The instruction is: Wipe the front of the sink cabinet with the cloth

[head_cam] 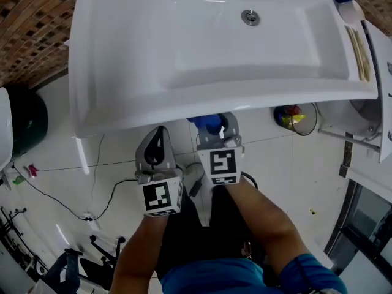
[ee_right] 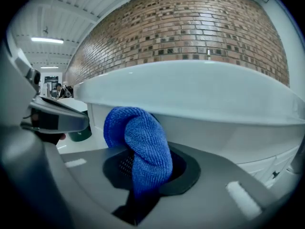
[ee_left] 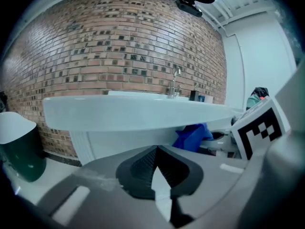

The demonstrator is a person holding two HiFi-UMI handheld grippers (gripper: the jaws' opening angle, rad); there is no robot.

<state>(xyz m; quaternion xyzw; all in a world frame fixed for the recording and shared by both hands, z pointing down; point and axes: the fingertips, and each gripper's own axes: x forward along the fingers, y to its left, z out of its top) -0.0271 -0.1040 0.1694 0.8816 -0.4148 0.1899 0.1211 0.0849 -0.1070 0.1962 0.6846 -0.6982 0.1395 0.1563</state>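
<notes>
Blue cloth (ee_right: 143, 144) is bunched into a thick fold & pinched btwn the jaws of the right gripper (ee_right: 142, 173), which are clamped tight on it. Its loose end sticks out past the tips toward the white front of the sink cabinet (ee_right: 224, 140), just under the overhanging rim of the sink (head_cam: 122, 72); can't tell whether cloth actually touches the panel. In the head view the cloth shows as a blue patch at the rim's near edge, approx mid-width of the sink. The left gripper (head_cam: 155, 149) sits just beside it, to the left & a bit nearer the person, also pointing at the cabinet, jaws closed together w/ nothing held. Each gripper carries a marker cube (head_cam: 222, 166). The basin has a metal drain (head_cam: 249, 17) toward the far side, w/ a tap (ee_left: 175, 82) in front of a brick wall (ee_left: 119, 46). A dark green bin (head_cam: 27, 124) stands on the white floor at left, a waste basket (head_cam: 296, 117) w/ colourful contents to the right of the cabinet, & a black cable (head_cam: 58, 195) trails over the tiles at left
</notes>
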